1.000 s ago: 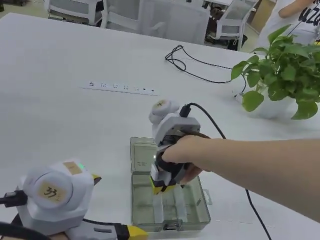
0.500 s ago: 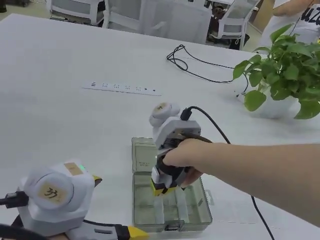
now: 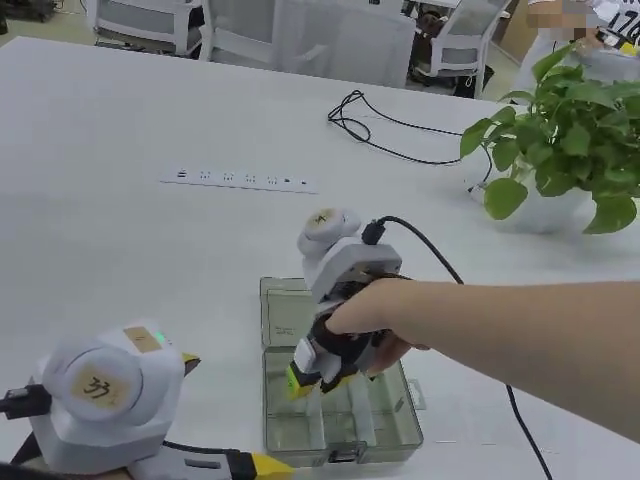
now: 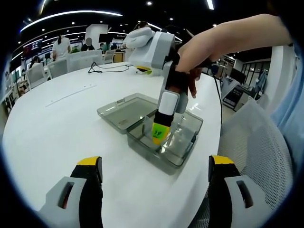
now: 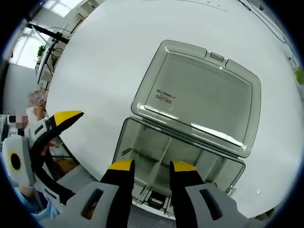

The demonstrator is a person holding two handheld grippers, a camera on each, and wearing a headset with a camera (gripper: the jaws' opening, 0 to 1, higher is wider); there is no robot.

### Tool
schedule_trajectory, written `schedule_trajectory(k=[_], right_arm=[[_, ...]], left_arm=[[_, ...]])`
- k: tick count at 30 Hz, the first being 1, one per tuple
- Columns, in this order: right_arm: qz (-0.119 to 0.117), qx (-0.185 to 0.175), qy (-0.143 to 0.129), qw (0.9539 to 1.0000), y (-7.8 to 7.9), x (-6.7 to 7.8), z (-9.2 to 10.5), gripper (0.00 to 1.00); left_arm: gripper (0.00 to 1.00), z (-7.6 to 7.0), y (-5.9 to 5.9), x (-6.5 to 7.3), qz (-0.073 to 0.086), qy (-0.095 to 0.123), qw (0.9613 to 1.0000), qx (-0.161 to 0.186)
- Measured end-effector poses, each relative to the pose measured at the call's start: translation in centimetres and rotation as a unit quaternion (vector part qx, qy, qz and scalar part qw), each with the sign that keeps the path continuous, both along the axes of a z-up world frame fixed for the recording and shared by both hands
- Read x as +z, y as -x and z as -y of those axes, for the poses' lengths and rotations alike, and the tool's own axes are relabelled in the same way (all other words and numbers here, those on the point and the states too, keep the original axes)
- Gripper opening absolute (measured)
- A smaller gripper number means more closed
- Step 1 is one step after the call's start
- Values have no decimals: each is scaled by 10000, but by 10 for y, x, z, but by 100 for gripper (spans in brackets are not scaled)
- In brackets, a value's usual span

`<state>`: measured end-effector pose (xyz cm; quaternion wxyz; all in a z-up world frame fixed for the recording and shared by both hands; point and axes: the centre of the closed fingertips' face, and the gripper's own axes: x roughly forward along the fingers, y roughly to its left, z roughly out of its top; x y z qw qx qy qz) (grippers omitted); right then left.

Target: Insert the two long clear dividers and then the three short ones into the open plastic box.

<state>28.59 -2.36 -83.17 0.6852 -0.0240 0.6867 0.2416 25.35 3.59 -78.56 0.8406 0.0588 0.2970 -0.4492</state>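
The right gripper (image 3: 312,378) pointed down into the open box (image 3: 398,425) on the bench (image 3: 150,250), probably seating 1 of 2 long dividers (image 3: 362,418). Its jaws' grip couldn't be told. The left gripper (image 4: 154,160) sat aside, jaws released.

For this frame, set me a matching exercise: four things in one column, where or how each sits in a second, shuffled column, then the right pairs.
Things
1. right gripper
2. left gripper
3. lid
4. potted plant

Places or states
A. lying open and flat on the table, on the far side of the plastic box
B. at the table's far right
C. fingers wide apart, held back from the box
D. fingers pointing down into the open box

Pairs: 1-D, 2-C, 3-A, 4-B
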Motion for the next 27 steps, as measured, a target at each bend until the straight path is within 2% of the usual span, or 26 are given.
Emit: schedule_trajectory(k=[4, 6, 9, 10, 12, 15, 18, 20, 27], right_arm=[[80, 6, -193, 9998, -1, 1, -4, 49], [185, 151, -231, 9994, -2, 0, -4, 52], [122, 184, -280, 9994, 1, 1, -3, 54], [156, 154, -394, 9990, -1, 3, -7, 55], [199, 179, -339, 9991, -1, 5, -5, 56], [280, 82, -463, 9985, -6, 8, -9, 61], [324, 102, -544, 9979, -7, 13, -12, 62], [387, 54, -700, 9968, -9, 19, -17, 64], [559, 142, -910, 9942, -10, 29, -21, 74]], left_arm=[[95, 2, 1, 0, -6, -24, 10000, -35], [95, 3, 1, 0, -10, -27, 10000, -42], [95, 3, 1, 0, -8, -43, 10000, -57], [95, 3, 1, 0, -2, -51, 10000, -62], [95, 3, 0, 1, 1, -48, 10000, -61], [95, 4, 0, 3, 22, -55, 10000, -74], [95, 4, -1, 3, 35, -65, 9999, -74], [95, 4, -1, 4, 43, -60, 9999, -74], [95, 6, -1, 6, 56, -63, 9999, -76]])
